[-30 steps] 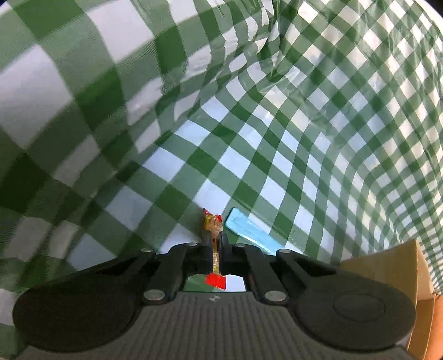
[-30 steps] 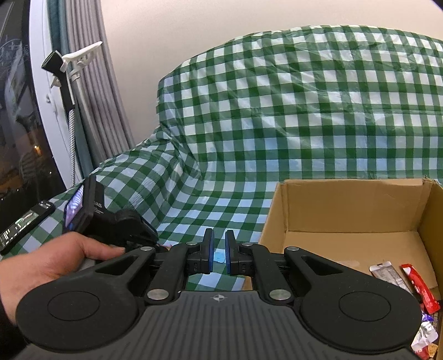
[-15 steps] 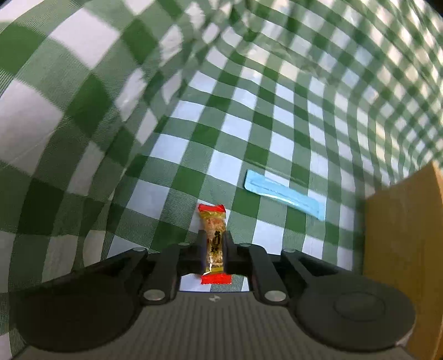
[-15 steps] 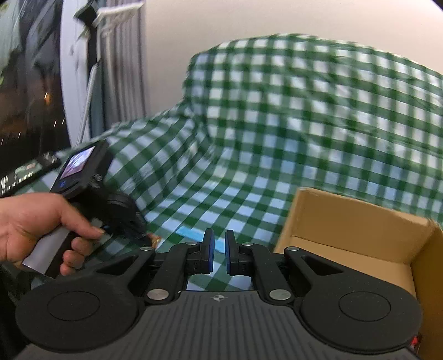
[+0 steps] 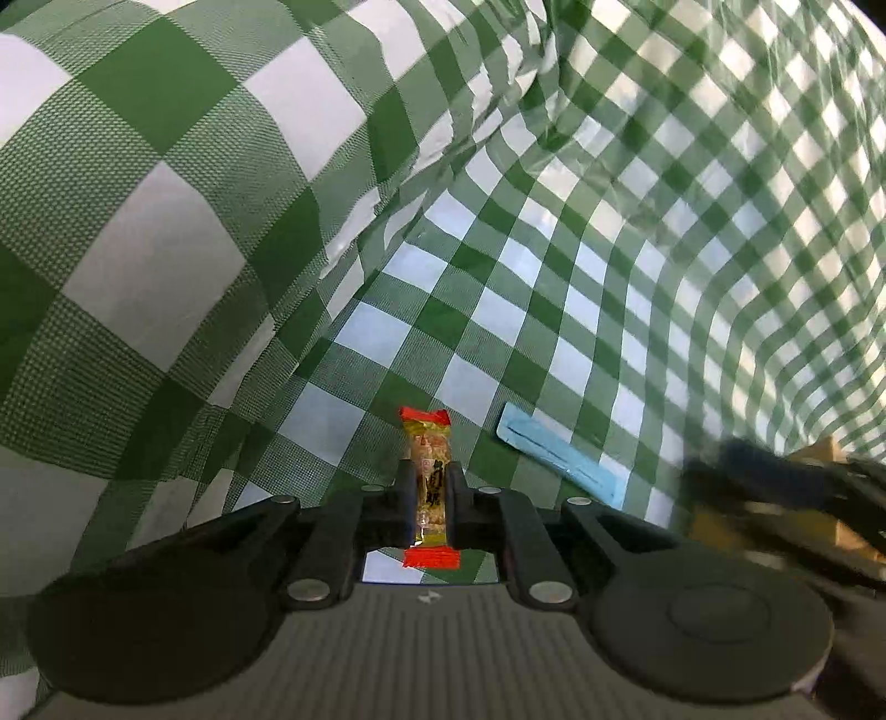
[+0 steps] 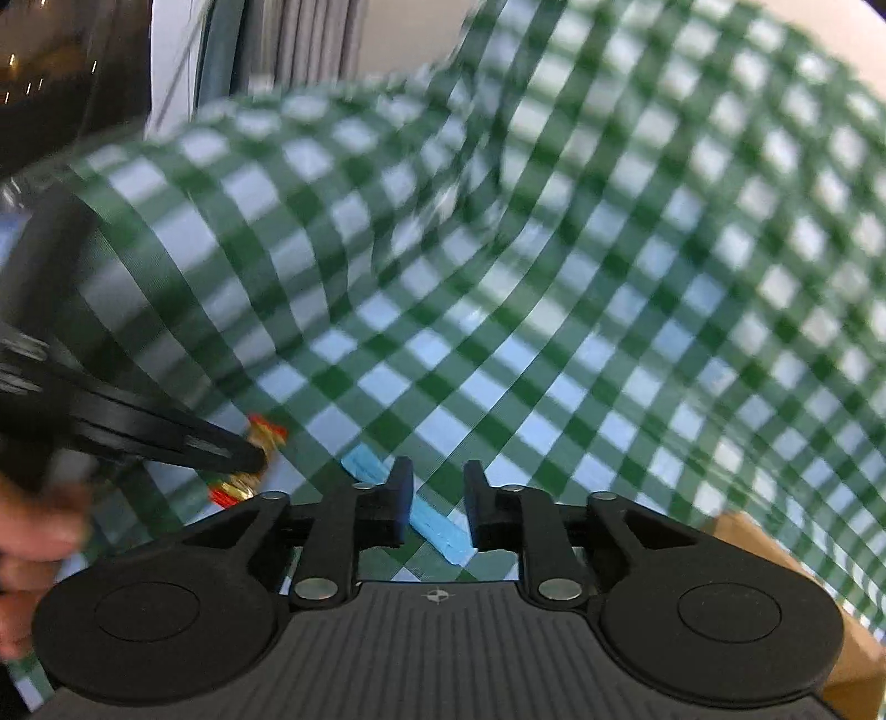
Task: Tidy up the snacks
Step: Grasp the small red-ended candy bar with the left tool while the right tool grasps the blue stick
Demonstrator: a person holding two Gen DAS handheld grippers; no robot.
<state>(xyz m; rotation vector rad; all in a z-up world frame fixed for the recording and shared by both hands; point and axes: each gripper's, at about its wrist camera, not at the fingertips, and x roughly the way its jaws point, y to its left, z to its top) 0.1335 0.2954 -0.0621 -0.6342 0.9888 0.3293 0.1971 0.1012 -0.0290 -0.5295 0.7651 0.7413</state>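
Note:
My left gripper (image 5: 431,477) is shut on a small yellow snack bar with red ends (image 5: 425,429), held just above the green checked cloth (image 5: 387,332). A flat light-blue packet (image 5: 556,459) lies on the cloth to its right. In the right wrist view my right gripper (image 6: 437,498) hovers over that blue packet (image 6: 437,534); its jaws are opening and the packet shows in the gap, untouched by the pads. The left gripper (image 6: 252,457) with the snack bar (image 6: 266,435) sits at the left there. The right gripper (image 5: 775,487) shows blurred in the left wrist view.
A cardboard box (image 6: 775,559) stands at the lower right, its corner (image 5: 825,450) behind the right gripper. The checked cloth rises in a draped hump behind the packets. A person's hand (image 6: 33,543) grips the left tool. A dark window and curtains (image 6: 277,44) are top left.
The right gripper swung left and tipped down, from facing the box to hovering over the blue packet, and its jaws parted. The left gripper stayed shut on the snack bar, hardly moving.

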